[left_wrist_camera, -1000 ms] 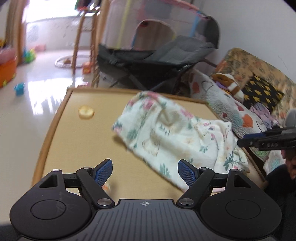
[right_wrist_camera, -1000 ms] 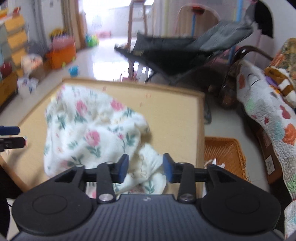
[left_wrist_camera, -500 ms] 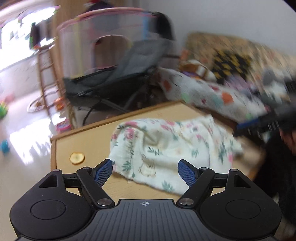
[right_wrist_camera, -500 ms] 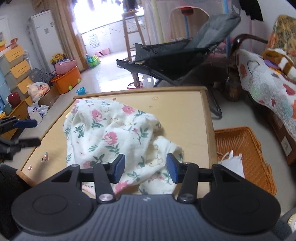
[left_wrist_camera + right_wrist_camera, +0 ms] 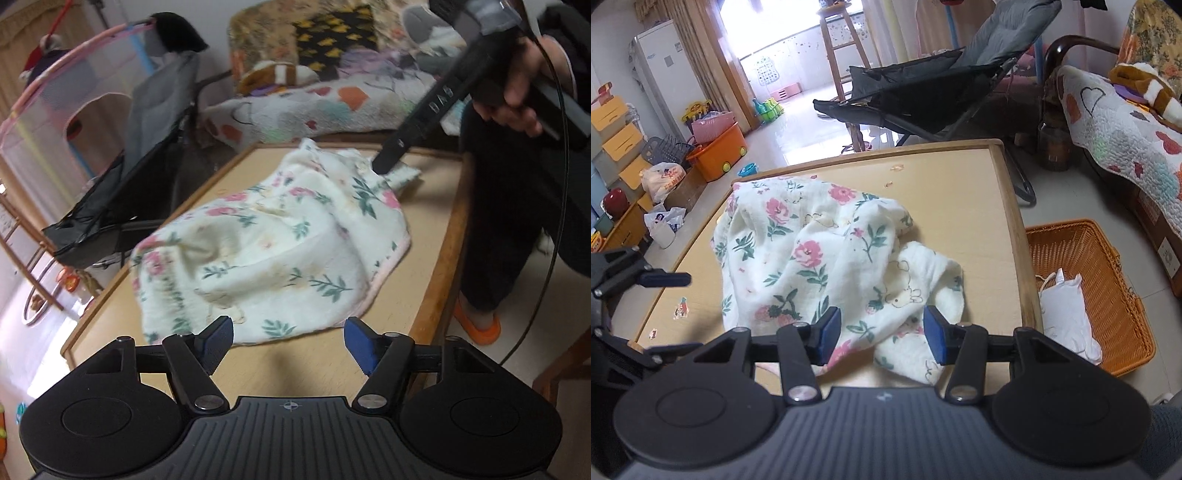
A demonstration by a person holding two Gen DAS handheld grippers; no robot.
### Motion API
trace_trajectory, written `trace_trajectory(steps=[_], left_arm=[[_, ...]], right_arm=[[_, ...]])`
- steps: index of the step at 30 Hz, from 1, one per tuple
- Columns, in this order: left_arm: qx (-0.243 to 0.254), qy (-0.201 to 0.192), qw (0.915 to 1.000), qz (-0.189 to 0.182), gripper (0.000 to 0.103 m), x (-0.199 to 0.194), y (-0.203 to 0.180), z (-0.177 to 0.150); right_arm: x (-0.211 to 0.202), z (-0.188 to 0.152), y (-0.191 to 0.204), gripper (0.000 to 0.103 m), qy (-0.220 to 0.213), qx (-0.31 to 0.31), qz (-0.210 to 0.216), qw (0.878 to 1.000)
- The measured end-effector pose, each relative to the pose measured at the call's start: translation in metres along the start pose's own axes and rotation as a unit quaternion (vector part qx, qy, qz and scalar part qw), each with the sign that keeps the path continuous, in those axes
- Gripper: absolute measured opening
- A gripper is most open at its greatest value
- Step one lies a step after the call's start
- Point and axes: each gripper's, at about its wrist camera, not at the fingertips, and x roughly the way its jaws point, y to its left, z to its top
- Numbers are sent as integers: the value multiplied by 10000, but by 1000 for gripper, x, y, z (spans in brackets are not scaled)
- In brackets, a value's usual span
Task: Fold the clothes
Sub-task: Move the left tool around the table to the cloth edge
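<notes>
The floral cloth (image 5: 280,254) lay crumpled on the table (image 5: 428,258), just ahead of the left gripper (image 5: 288,341), whose empty jaws were closing. The right gripper (image 5: 879,330) stood apart over the cloth's near edge, pads clear of the fabric.

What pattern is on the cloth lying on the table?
Pink flowers and green leaves on cream cloth; clearest in the right wrist view.

Both handheld tools are matte black: ribbed housings, round discs at each lower corner, silver screws at the finger pivots, blue ribbed pads (image 5: 360,345). At upper right of the left view, the person wears dark clothing (an orange shoe (image 5: 476,321) below) beside a thin black cable (image 5: 554,236).
</notes>
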Motion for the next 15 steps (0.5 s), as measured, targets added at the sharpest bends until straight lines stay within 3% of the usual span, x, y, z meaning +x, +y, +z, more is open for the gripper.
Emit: trace_trajectory(steps=[12, 15], left_arm=[[122, 11, 9989, -446, 67, 38, -17, 9], [-68, 12, 9985, -545, 65, 45, -13, 7]], right_arm=[[3, 1, -7, 49, 65, 270, 14, 9996], [4, 1, -8, 49, 73, 281, -4, 9996]])
